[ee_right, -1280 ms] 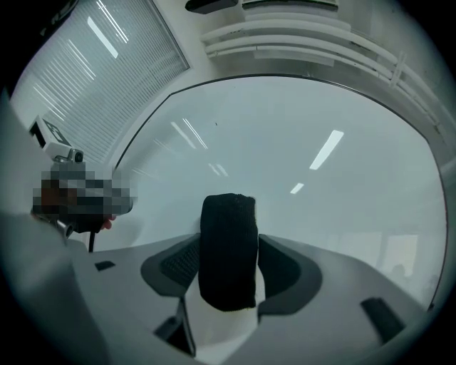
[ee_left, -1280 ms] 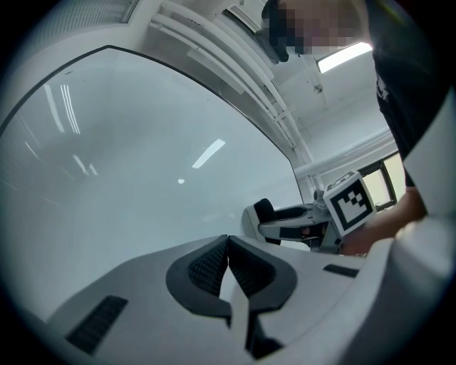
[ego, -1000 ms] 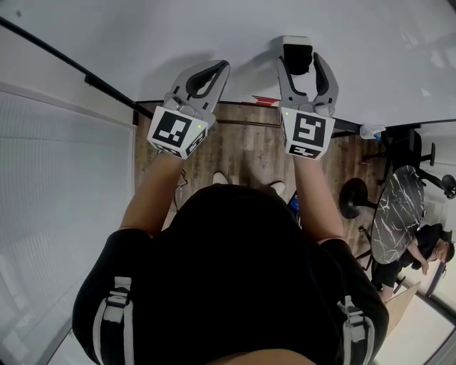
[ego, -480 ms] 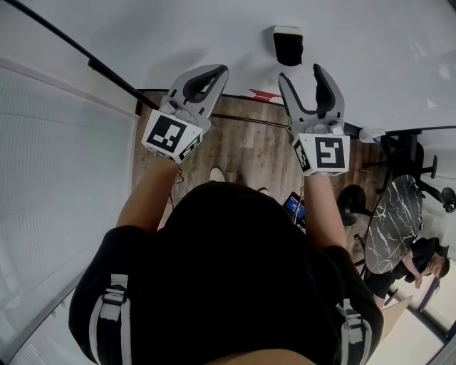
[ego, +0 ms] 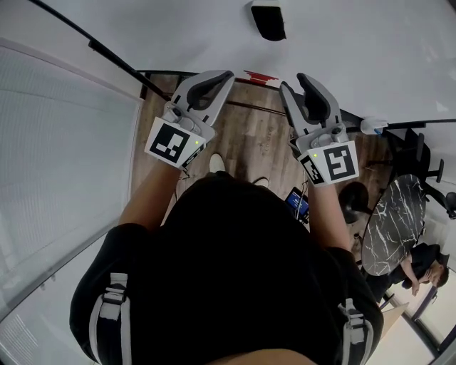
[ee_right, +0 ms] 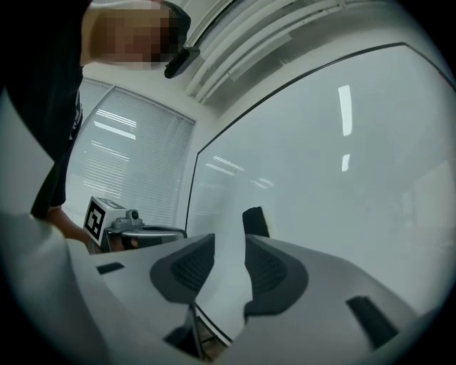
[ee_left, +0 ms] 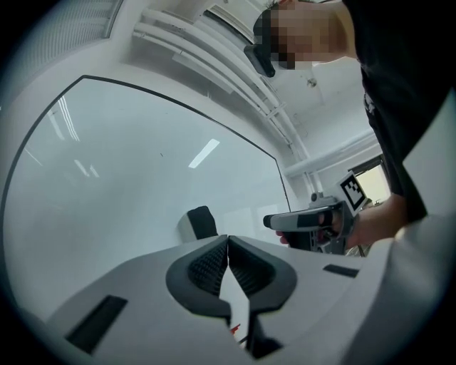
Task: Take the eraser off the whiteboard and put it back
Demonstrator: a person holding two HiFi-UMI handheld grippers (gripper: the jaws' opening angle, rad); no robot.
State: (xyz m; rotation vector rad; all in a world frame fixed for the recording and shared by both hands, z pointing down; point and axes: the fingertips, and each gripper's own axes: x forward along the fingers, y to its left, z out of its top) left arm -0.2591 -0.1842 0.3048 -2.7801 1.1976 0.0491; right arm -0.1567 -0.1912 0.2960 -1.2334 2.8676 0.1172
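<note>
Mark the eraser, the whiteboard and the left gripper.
eraser point(ego: 269, 23): head view, middle of its dark body.
whiteboard point(ego: 370, 50): head view, bare white surface to the right of the eraser.
left gripper point(ee_left: 228, 239): left gripper view, where its two closed fingertips meet.

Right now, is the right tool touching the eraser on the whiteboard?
Apart. The head view shows bare whiteboard between the right tool and the eraser. Its jaws have just been closing, with nothing between them.
</note>
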